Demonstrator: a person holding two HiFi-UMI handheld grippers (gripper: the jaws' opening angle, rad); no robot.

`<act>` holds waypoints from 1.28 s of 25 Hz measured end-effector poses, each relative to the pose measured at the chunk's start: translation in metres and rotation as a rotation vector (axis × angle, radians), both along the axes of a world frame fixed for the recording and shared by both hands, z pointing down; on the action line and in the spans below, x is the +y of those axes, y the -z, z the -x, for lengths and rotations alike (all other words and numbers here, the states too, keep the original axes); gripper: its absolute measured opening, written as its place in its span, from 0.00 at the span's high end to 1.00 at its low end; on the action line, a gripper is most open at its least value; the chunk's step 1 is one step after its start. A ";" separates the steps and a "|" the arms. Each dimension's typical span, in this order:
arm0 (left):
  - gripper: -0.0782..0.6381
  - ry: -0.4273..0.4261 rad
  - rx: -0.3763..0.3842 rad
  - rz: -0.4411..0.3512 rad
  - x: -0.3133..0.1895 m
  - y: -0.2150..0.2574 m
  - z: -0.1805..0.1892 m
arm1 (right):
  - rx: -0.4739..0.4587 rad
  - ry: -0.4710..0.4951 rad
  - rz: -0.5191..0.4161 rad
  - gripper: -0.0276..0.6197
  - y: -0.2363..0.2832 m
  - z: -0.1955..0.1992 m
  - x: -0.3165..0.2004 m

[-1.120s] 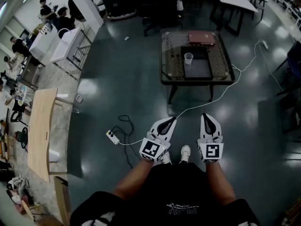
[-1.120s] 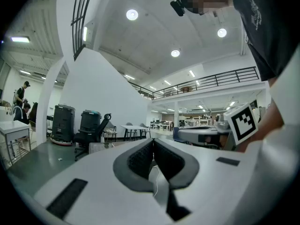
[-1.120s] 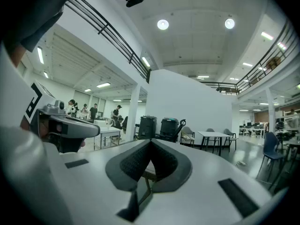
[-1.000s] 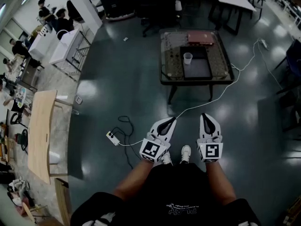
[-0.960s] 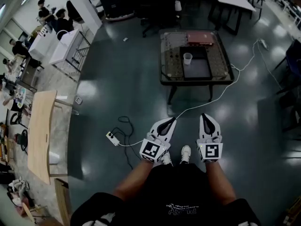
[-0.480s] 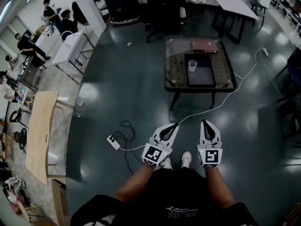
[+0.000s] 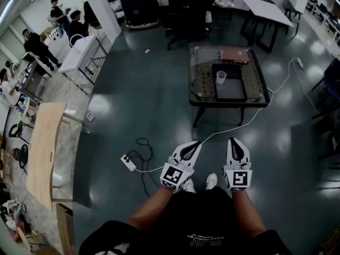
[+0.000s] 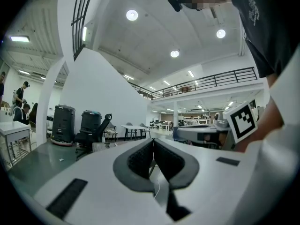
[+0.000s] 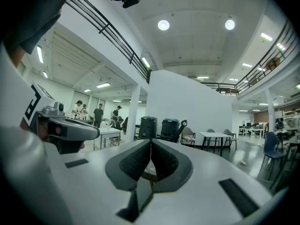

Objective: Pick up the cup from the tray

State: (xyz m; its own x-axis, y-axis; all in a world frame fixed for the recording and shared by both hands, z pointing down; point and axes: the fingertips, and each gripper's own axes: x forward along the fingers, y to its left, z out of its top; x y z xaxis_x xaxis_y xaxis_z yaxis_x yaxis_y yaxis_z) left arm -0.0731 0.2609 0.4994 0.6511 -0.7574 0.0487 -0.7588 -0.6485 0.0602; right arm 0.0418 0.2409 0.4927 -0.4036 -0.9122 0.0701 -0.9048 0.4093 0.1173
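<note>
Head view: cup [image 7: 221, 77] upright, mouth up

A low glass-topped table [image 7: 201, 73] stands on the dark glossy floor [image 7: 149, 100], and a flat reddish-brown box [image 7: 234, 54] lies at its far end. A white cable [image 7: 223, 130] runs from beside the table across the floor to a white power strip [image 7: 127, 162], which sits near a loose black cord [image 7: 144, 144]. A long light wooden table [image 7: 42, 147] stands at the left edge. Farther back are a white table [image 7: 264, 5], black office chairs [image 7: 183, 7] and a tall black unit [image 7: 137, 3]. In the upper left corner several people [image 7: 37, 39] stand or sit near a white desk [image 7: 79, 49].
</note>
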 end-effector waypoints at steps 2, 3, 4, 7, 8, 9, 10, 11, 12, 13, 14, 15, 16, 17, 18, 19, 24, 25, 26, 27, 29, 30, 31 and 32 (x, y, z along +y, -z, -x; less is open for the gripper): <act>0.88 0.003 0.005 0.002 -0.002 -0.001 0.003 | -0.007 0.001 -0.009 0.94 0.001 0.001 -0.002; 0.88 0.004 0.007 0.004 -0.003 -0.001 0.004 | -0.010 0.003 -0.013 0.94 0.002 0.002 -0.002; 0.88 0.006 0.008 0.007 -0.005 -0.001 0.005 | -0.013 0.004 -0.014 0.94 0.003 0.002 -0.004; 0.88 0.009 0.012 0.011 -0.012 0.000 0.004 | -0.017 0.009 -0.013 0.94 0.003 0.002 -0.011; 0.88 0.012 0.013 0.012 -0.015 -0.001 0.003 | -0.015 0.013 -0.013 0.94 0.002 0.001 -0.015; 0.88 0.014 0.012 0.012 -0.018 -0.001 0.003 | -0.013 0.017 -0.012 0.94 0.001 0.001 -0.019; 0.88 0.016 0.010 0.011 -0.022 -0.002 0.002 | -0.010 0.022 -0.011 0.94 0.000 0.000 -0.023; 0.88 0.018 0.007 0.009 -0.026 -0.003 0.001 | -0.007 0.027 -0.008 0.94 0.000 0.000 -0.027; 0.88 0.021 0.005 0.009 -0.031 -0.003 0.000 | -0.005 0.033 -0.006 0.94 -0.001 0.000 -0.032; 0.88 0.025 0.002 0.009 -0.035 -0.004 -0.001 | 0.000 0.040 -0.004 0.94 -0.002 0.000 -0.036; 0.88 0.030 0.000 0.009 -0.040 -0.004 -0.001 | 0.007 0.046 -0.003 0.94 -0.003 -0.001 -0.041; 0.88 0.035 -0.001 0.008 -0.045 -0.004 -0.002 | 0.014 0.050 -0.004 0.94 -0.003 -0.002 -0.046; 0.88 0.038 0.000 0.008 -0.051 -0.005 -0.003 | 0.017 0.053 -0.005 0.94 -0.004 -0.003 -0.052; 0.88 0.041 0.003 0.009 -0.057 -0.005 -0.005 | 0.018 0.056 -0.005 0.94 -0.004 -0.004 -0.059; 0.88 0.043 0.008 0.011 -0.064 -0.004 -0.007 | 0.018 0.062 -0.005 0.94 -0.004 -0.006 -0.065; 0.88 0.046 0.015 0.017 -0.071 -0.003 -0.010 | 0.017 0.068 -0.003 0.94 -0.003 -0.007 -0.072; 0.88 0.062 0.040 0.041 -0.107 -0.002 -0.027 | 0.010 0.079 0.011 0.94 -0.006 -0.022 -0.107; 0.88 0.064 0.036 0.042 -0.114 -0.004 -0.029 | 0.010 0.082 0.011 0.94 -0.008 -0.024 -0.114; 0.88 0.066 0.032 0.042 -0.120 -0.004 -0.030 | 0.013 0.085 0.013 0.94 -0.008 -0.026 -0.120; 0.88 0.068 0.028 0.043 -0.125 -0.005 -0.032 | 0.013 0.088 0.014 0.94 -0.008 -0.026 -0.125; 0.88 0.073 0.023 0.045 -0.134 -0.005 -0.035 | 0.004 0.097 0.014 0.94 -0.012 -0.029 -0.134; 0.88 0.075 0.022 0.045 -0.138 -0.005 -0.037 | -0.001 0.098 0.014 0.94 -0.013 -0.031 -0.139; 0.88 0.077 0.020 0.044 -0.143 -0.005 -0.038 | -0.005 0.100 0.013 0.94 -0.014 -0.033 -0.144; 0.88 0.080 0.019 0.043 -0.147 -0.005 -0.040 | -0.008 0.103 0.014 0.94 -0.014 -0.034 -0.148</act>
